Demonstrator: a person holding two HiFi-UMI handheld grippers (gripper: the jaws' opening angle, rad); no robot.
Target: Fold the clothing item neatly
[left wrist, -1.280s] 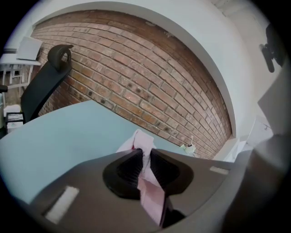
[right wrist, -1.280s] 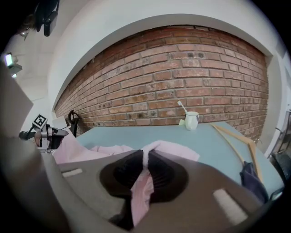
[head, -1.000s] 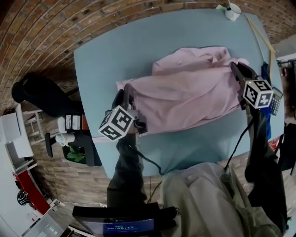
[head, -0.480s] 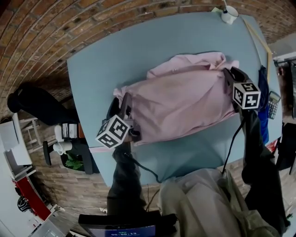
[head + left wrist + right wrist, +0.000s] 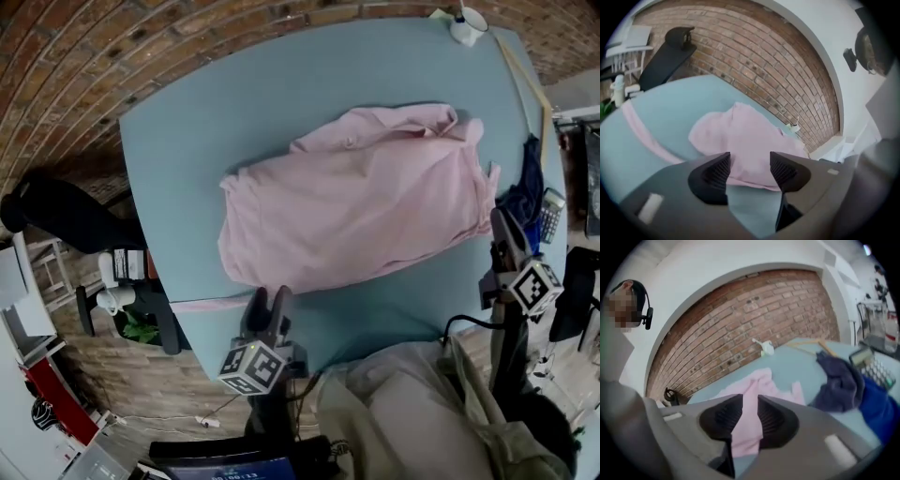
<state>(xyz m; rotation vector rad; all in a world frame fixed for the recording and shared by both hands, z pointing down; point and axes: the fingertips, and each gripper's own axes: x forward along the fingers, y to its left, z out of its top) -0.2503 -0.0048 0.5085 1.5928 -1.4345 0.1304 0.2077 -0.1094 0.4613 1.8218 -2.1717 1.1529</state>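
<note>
The left gripper (image 5: pixel 747 169) has its jaws moderately apart, having just been opening, and nothing sits between the ribbed pads (image 5: pixel 716 171); through the gap only the pink shirt (image 5: pixel 745 138) and bare tabletop show farther off. The right gripper (image 5: pixel 749 416) has also just been opening, its jaws parted by a narrower gap with nothing pinched, the shirt (image 5: pixel 751 390) visible beyond them. In the head view the left gripper (image 5: pixel 268 305) hovers at the table's near edge, at about 7 o'clock from the shirt (image 5: pixel 356 206) and clear of it, while the right gripper (image 5: pixel 500 225) stands at about 4 o'clock from it, just off its hem. The shirt lies in a loose, rumpled heap at the middle of the blue-green table (image 5: pixel 281 84). A narrow pink strip (image 5: pixel 202 303) runs along the table edge at 8 o'clock from the heap. A dark blue cloth (image 5: pixel 525 187) lies at 3 o'clock, with a calculator (image 5: pixel 551 214) just beyond it, and a white object (image 5: pixel 466 23) sits at the far corner at 1 o'clock, before the brick wall (image 5: pixel 740 310).
</note>
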